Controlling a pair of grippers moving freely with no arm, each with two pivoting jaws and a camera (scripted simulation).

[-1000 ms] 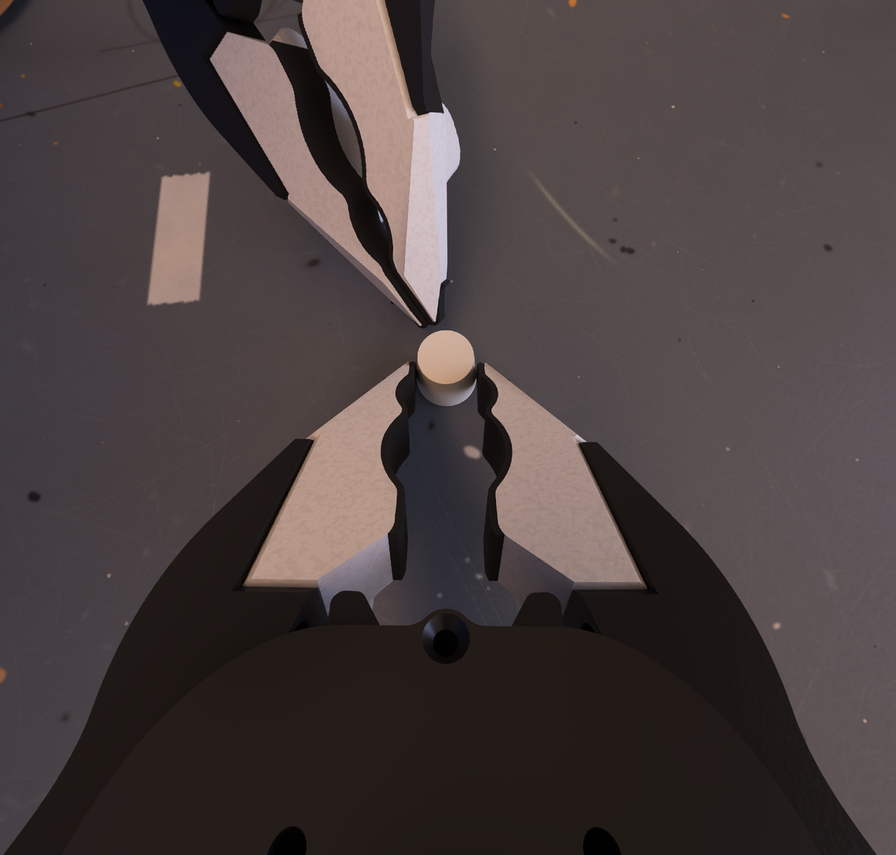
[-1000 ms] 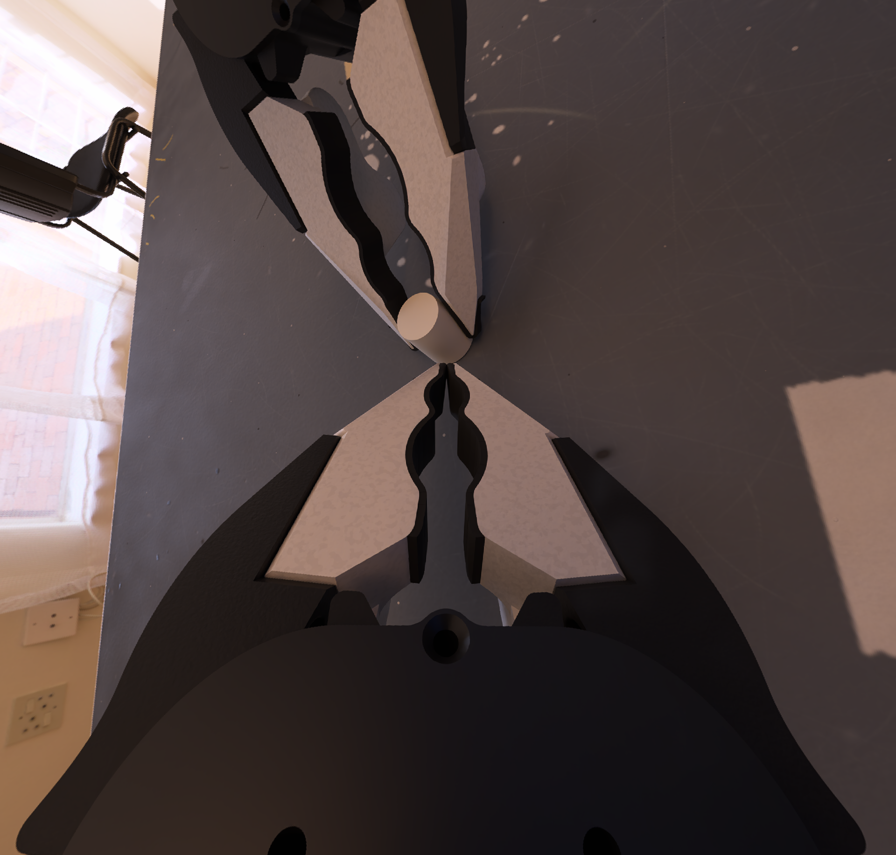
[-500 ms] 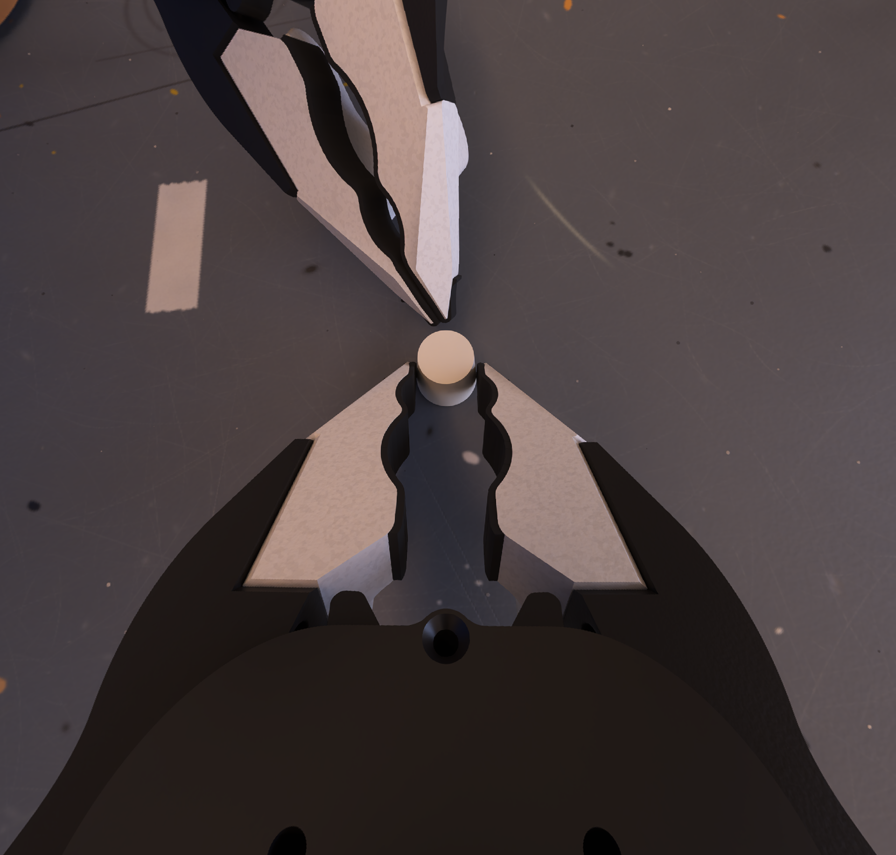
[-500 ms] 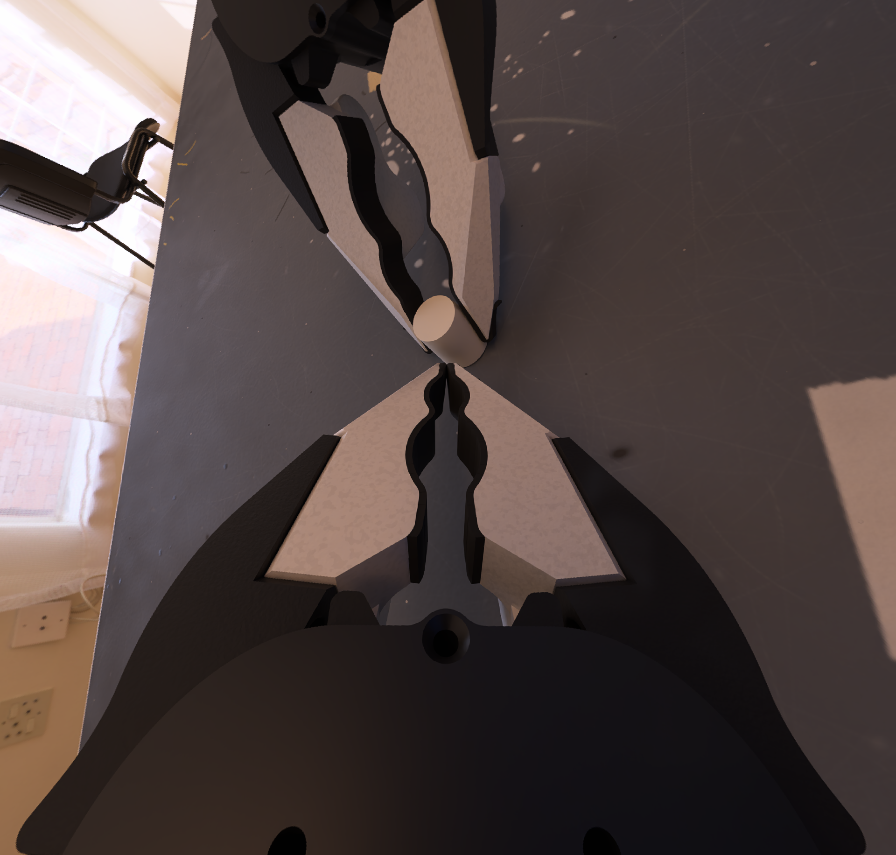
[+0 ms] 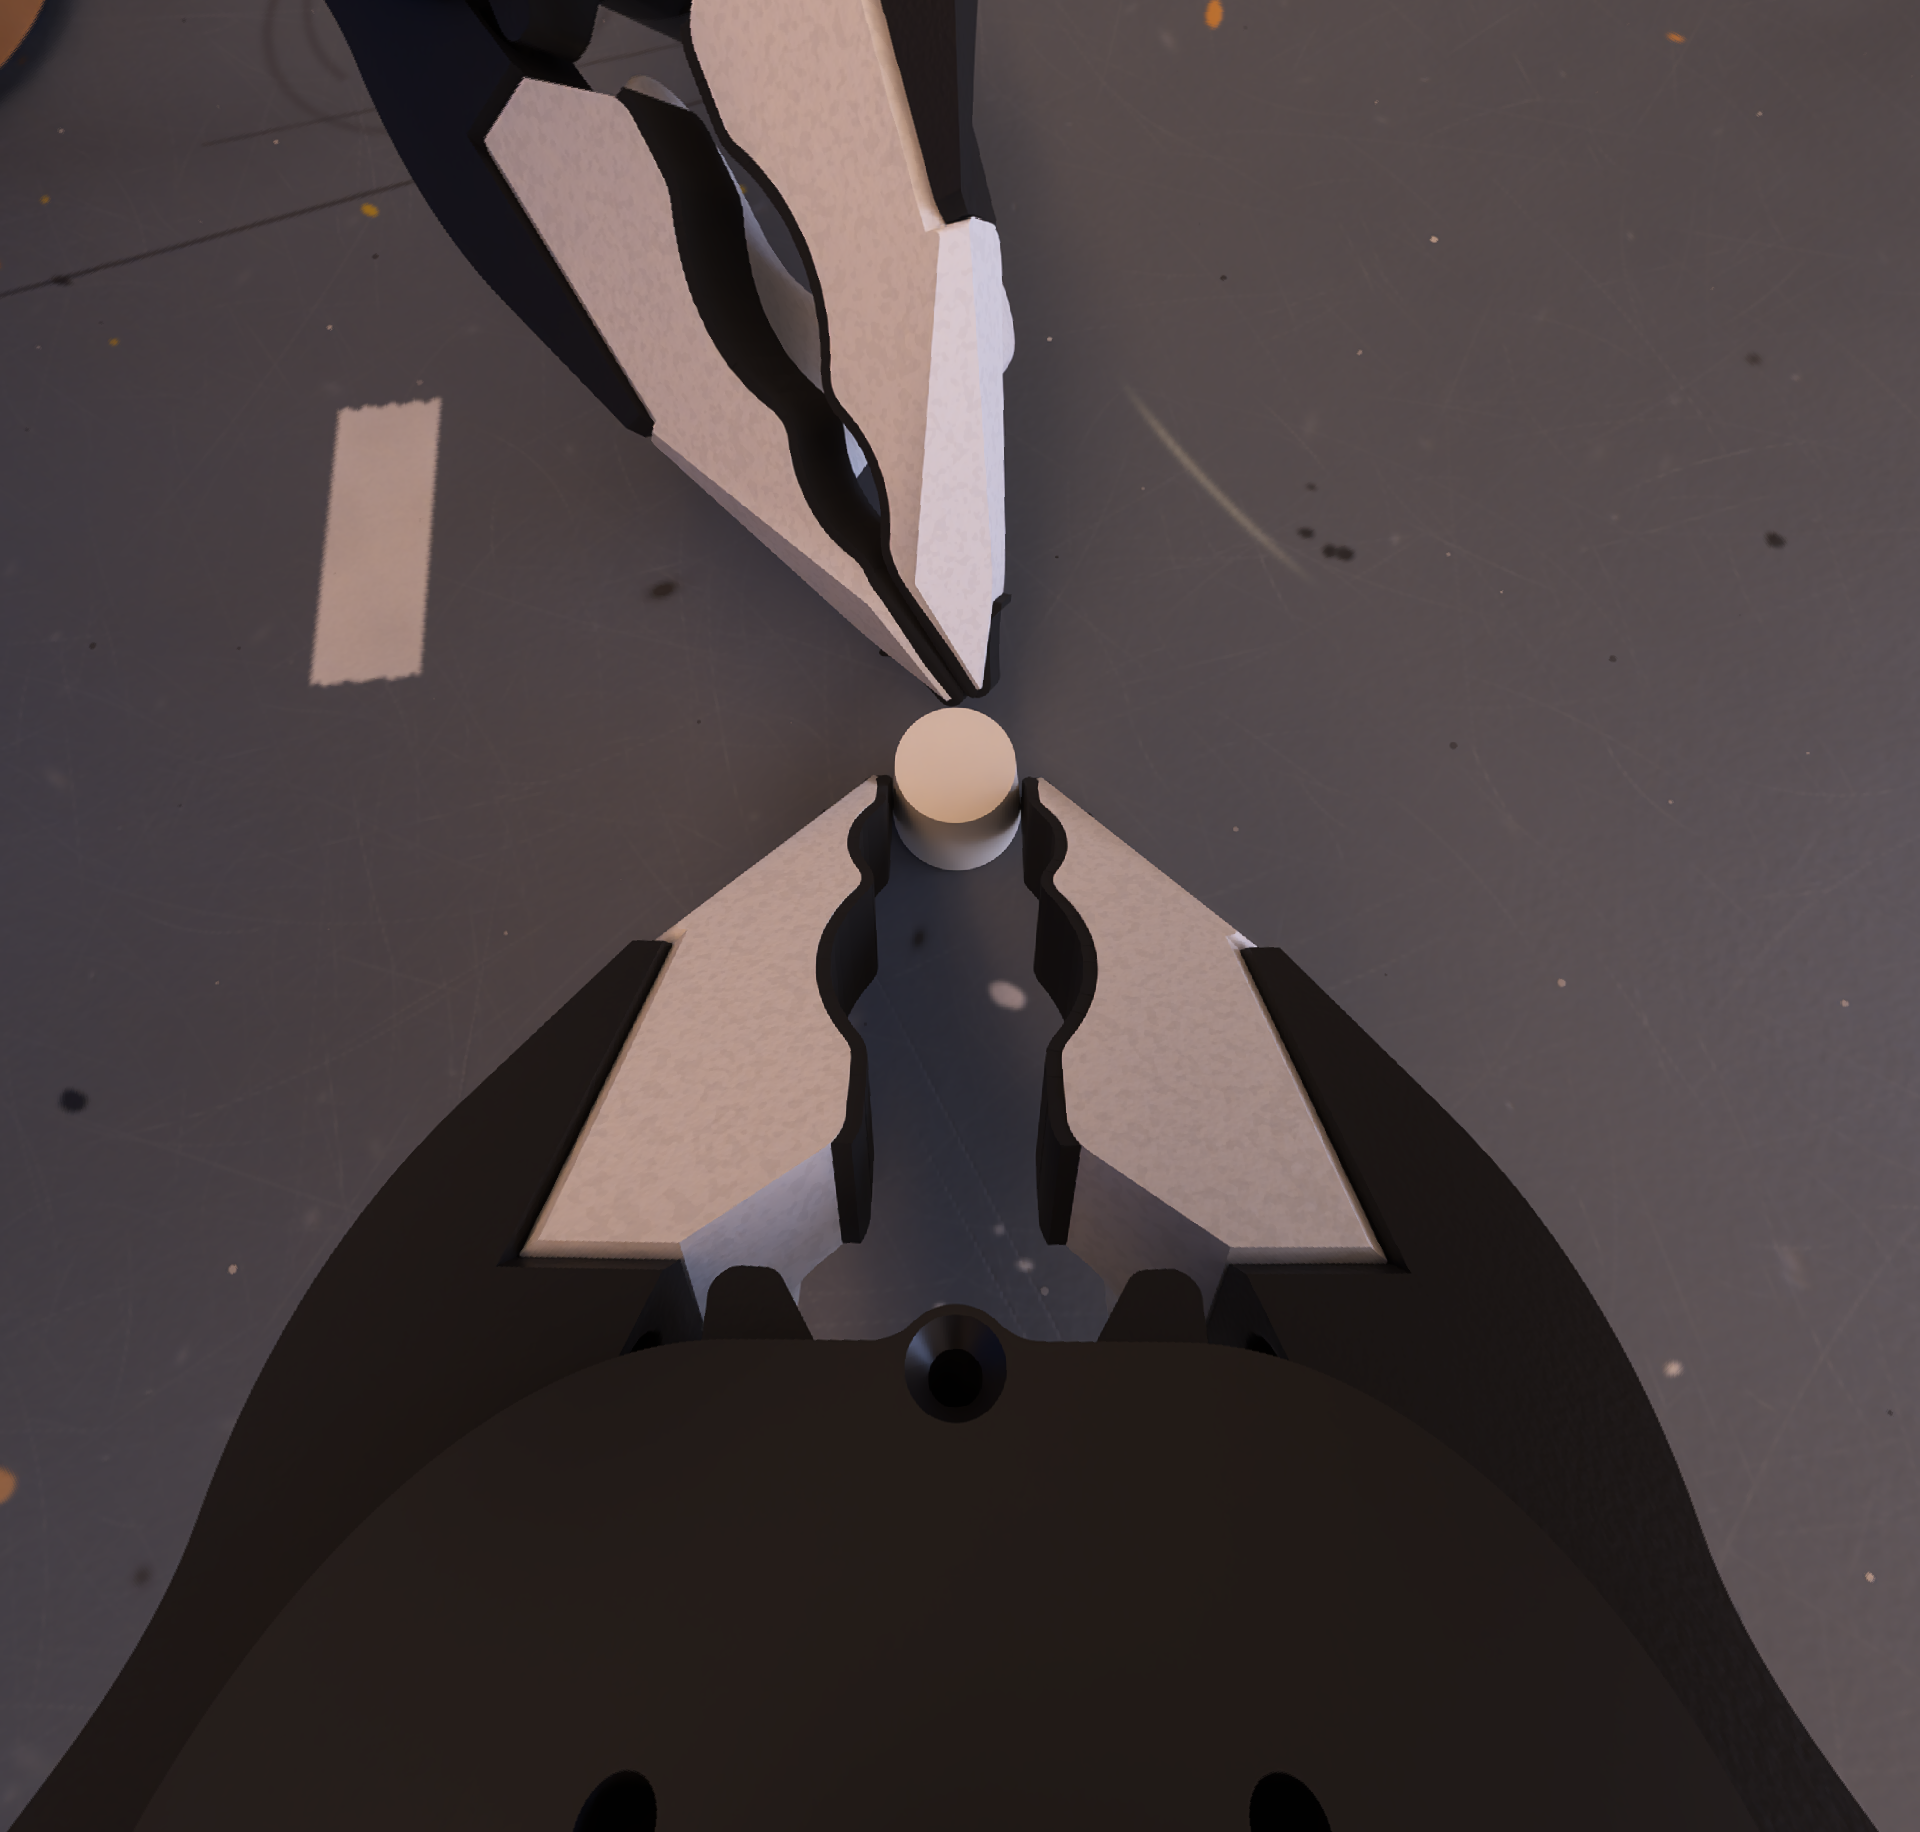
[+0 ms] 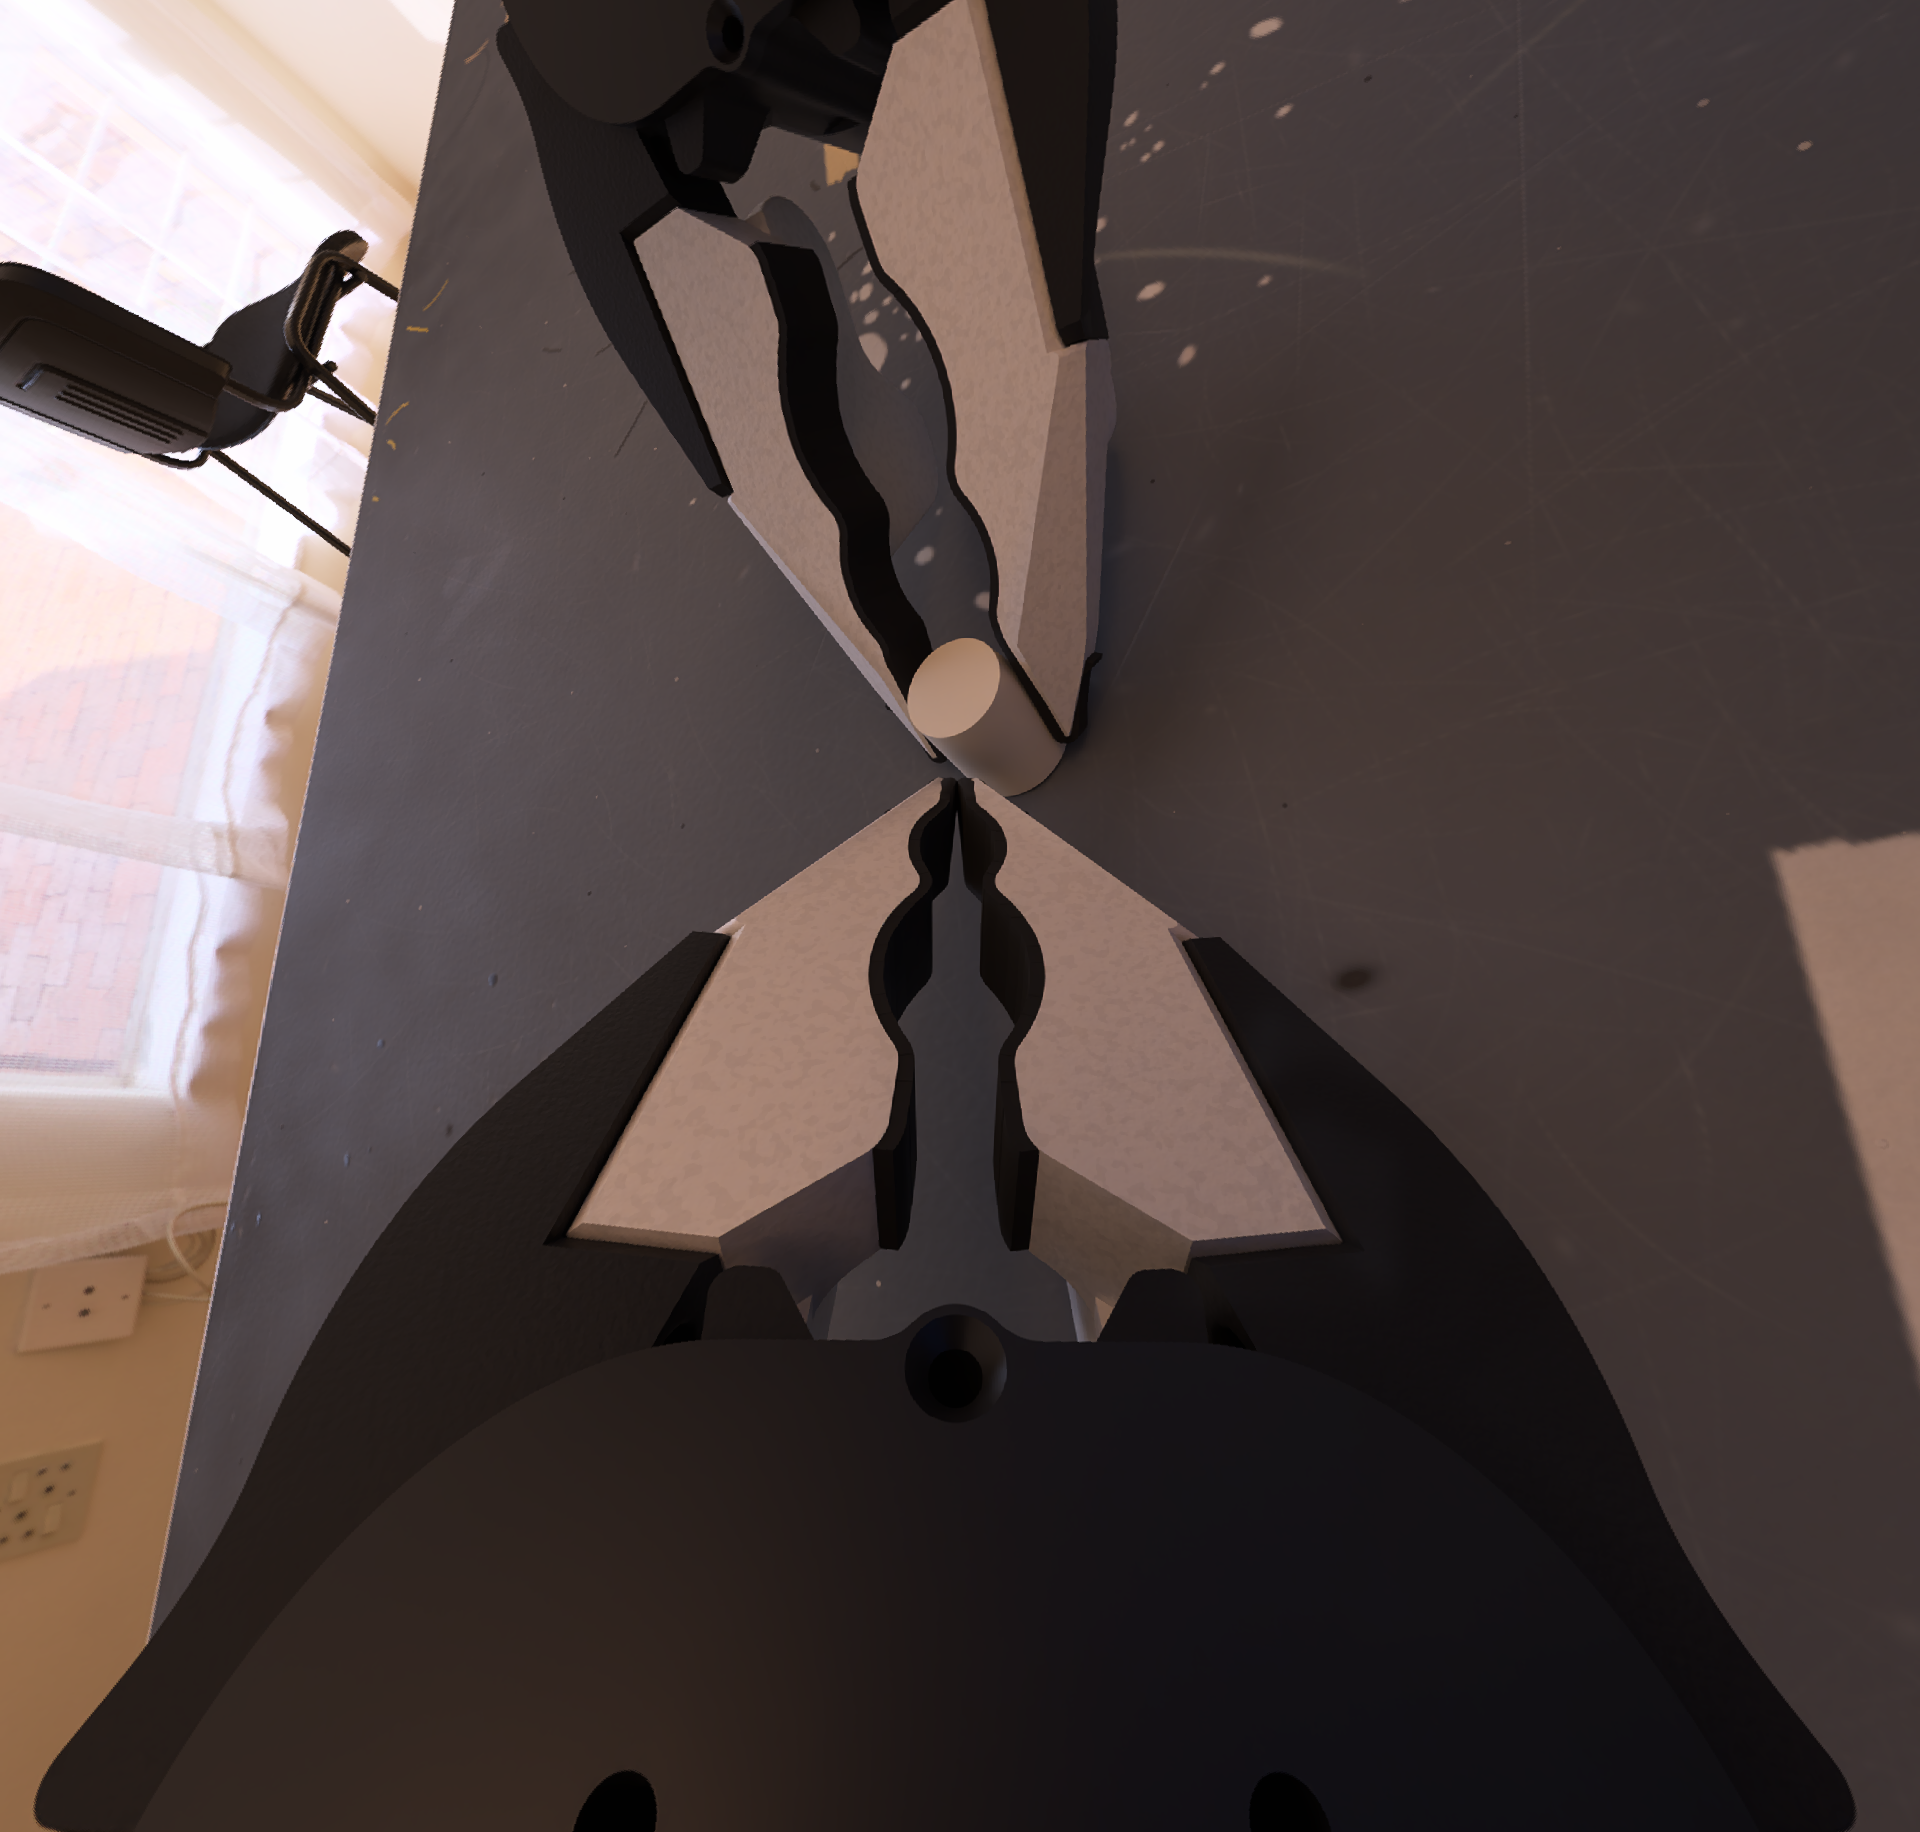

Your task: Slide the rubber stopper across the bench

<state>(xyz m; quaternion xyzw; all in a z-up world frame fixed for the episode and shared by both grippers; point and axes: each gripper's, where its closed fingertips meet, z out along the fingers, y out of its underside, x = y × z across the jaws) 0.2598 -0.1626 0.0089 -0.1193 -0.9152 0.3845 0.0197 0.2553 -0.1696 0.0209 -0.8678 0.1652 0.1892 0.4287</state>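
The rubber stopper [image 5: 954, 766] is a small pale cylinder standing upright on the dark bench [image 5: 1455, 847]. My left gripper [image 5: 956, 808] is shut on the stopper, which sits between its two fingertips. My right gripper [image 6: 956, 793] is shut and empty, with its tip right at the far side of the stopper, touching or nearly so. In the right wrist view, the stopper [image 6: 956, 689] shows in the left gripper [image 6: 992, 735], which comes in from the top. In the left wrist view, the right gripper [image 5: 968, 686] points down from the top.
A pale tape strip [image 5: 376, 541] lies on the bench to the left, and a larger pale patch [image 6: 1849, 1107] shows at the right. The bench edge [image 6: 312, 847] runs along the left, with a black clamped device [image 6: 135, 380], a window and wall sockets [image 6: 83, 1304] beyond.
Both grippers and the stopper have slid together across the bench. The tape strip drifts slightly down in the left view. The bench edge drifts right in the right view. Grips are unchanged.
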